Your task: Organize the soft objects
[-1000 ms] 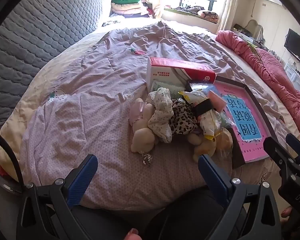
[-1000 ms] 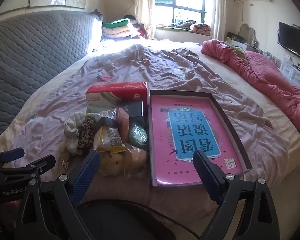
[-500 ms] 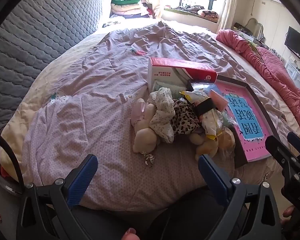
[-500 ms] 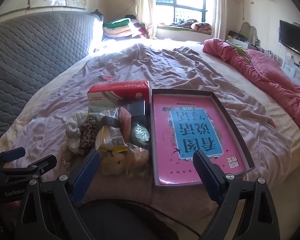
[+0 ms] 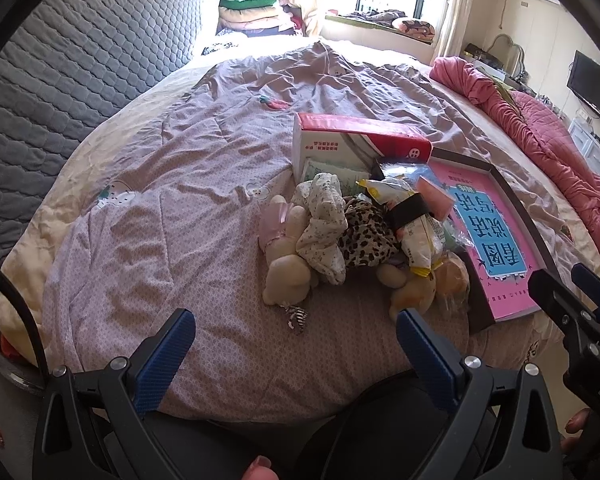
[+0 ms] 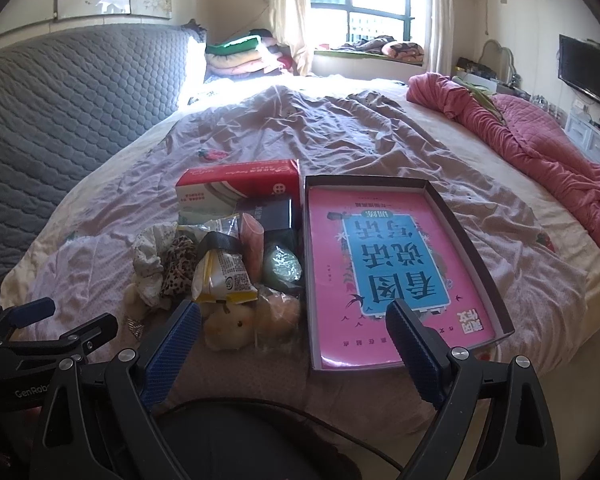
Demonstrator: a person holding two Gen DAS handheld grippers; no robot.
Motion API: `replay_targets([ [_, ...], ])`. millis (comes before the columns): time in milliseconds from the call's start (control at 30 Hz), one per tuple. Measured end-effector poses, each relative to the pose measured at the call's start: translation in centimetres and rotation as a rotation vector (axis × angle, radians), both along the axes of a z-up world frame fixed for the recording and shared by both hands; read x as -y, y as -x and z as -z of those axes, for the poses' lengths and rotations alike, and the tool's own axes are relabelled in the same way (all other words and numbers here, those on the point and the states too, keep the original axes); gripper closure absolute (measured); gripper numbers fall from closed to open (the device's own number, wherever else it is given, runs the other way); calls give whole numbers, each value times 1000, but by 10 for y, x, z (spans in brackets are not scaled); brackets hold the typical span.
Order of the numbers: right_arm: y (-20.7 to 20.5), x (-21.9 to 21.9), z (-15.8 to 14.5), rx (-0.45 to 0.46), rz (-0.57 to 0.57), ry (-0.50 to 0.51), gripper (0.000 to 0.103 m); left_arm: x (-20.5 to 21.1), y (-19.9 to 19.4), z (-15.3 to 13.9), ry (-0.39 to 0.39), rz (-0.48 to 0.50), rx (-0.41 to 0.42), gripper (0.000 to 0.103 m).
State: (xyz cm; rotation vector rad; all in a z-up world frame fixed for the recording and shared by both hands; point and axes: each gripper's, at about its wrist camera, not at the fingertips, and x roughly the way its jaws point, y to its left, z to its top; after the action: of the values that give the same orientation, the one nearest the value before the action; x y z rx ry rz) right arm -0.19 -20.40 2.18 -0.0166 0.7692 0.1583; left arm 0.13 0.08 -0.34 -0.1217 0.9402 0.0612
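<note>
A heap of soft things lies on the lilac quilt: a cream plush toy point(image 5: 286, 276), a floral cloth point(image 5: 324, 228), a leopard-print cloth point(image 5: 366, 236), a yellow snack bag point(image 5: 418, 236) point(image 6: 224, 278) and a yellow plush chick point(image 6: 230, 326). Right of the heap sits a shallow pink box lid point(image 5: 492, 232) point(image 6: 384, 268). My left gripper point(image 5: 294, 354) hangs open in front of the heap, nothing between its fingers. My right gripper point(image 6: 294, 346) stands open near the bed's edge, between heap and lid, empty.
A red-and-white tissue box point(image 6: 240, 192) and a dark box point(image 6: 270, 214) stand behind the heap. A pink blanket point(image 6: 512, 136) lies bunched at the right. A grey quilted headboard point(image 5: 60, 64) runs along the left. Folded blankets point(image 6: 240, 56) are stacked by the window.
Both views have shifted slightly closer to the heap and lid. Both grippers stay open and nothing on the bed has moved.
</note>
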Motion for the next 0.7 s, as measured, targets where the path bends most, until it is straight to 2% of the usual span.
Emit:
replay_targets([
  [700,-1,0,2,-3,2,-3,9,3,0,2,-2,8,-4,2],
])
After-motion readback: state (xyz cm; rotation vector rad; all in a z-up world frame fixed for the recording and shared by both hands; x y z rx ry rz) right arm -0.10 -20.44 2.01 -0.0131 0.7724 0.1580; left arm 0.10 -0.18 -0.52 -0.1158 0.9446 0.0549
